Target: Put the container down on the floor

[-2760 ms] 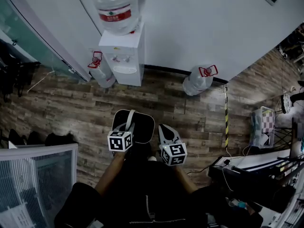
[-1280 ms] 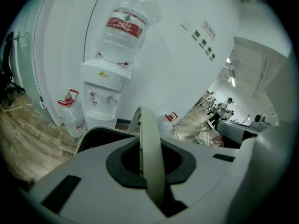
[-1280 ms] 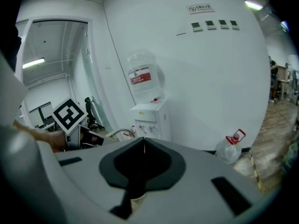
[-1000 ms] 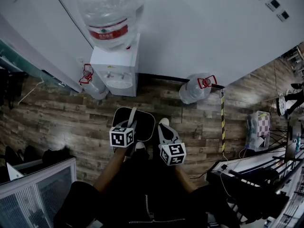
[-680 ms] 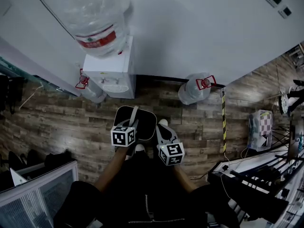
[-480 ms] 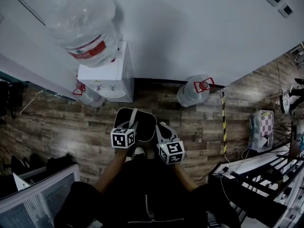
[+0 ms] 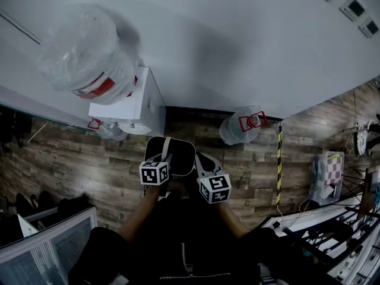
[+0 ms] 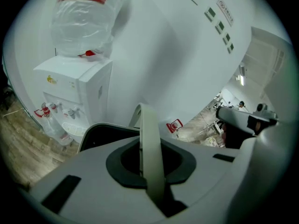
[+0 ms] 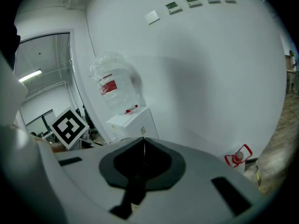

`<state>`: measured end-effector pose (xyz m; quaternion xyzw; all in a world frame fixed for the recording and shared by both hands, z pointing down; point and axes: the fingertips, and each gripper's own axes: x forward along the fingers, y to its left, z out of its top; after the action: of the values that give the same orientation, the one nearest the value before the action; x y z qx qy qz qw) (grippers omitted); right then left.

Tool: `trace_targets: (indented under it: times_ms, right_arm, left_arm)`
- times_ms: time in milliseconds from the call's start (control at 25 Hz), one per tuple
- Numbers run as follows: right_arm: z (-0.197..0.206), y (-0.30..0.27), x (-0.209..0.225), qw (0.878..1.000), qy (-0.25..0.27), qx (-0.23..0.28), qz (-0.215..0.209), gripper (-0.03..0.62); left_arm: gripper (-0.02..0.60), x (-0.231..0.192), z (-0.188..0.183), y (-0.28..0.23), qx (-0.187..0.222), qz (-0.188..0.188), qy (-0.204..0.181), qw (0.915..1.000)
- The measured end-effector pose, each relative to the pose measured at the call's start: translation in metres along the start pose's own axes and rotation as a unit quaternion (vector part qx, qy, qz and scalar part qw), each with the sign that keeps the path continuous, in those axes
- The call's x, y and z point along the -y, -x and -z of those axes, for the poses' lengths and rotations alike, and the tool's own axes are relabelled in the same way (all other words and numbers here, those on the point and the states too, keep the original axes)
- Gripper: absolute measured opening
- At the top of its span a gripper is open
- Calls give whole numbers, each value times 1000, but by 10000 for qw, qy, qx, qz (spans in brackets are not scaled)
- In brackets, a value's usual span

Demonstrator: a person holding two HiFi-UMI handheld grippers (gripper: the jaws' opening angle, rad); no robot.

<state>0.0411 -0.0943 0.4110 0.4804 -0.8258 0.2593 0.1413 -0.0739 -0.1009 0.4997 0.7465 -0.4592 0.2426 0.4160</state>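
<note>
the left gripper (image 8: 150,174) was clamped on the thin pale handle (image 8: 148,134) of the black container (image 7: 178,154), which was held over the wood floor (image 7: 71,153) near the water dispenser (image 7: 127,103). the right gripper (image 9: 142,146) had its jaws together on nothing. the container looked like light, stiff plastic. the handle seemed the natural hold, though the container could swing from it.

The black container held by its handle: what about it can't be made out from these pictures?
- Contents: in the head view the container is dark inside, and the left gripper covers part of it.
- Underside and gap to the floor: hidden by the container's own body from above.
- Its body in the left gripper view: the gripper hides all but one rim and the handle.
</note>
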Motion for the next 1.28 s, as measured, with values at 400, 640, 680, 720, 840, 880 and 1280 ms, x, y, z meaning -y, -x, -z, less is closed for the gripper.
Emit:
trace_targets:
  times_ms: [400, 640, 680, 720, 840, 880, 1280]
  right_arm:
    - [-11, -16, 59, 9997, 22, -202, -146, 12]
    - [-15, -24, 75, 9995, -27, -288, -110, 12]
    - [-16, -26, 77, 9995, -38, -301, -100, 12]
    - [-16, -27, 78, 9995, -49, -310, -86, 12]
    - [-18, -32, 84, 9994, -91, -344, -24, 12]
    - [-20, -35, 87, 9993, -107, -352, 8, 12]
    - [-50, -85, 107, 9981, -70, -539, 282, 12]
  left_arm:
    - [41, 14, -42, -50, 71, -192, 278, 9994]
    - [41, 15, -70, -73, 89, -159, 246, 9995]
    - [41, 14, -75, -76, 89, -147, 230, 9996]
    - [41, 14, -79, -79, 85, -136, 209, 9997]
    - [41, 12, -89, -89, 30, -114, 156, 9998]
    - [41, 11, -91, -92, 7, -106, 154, 9998]
    - [41, -8, -120, -143, -225, 58, 244, 9994]
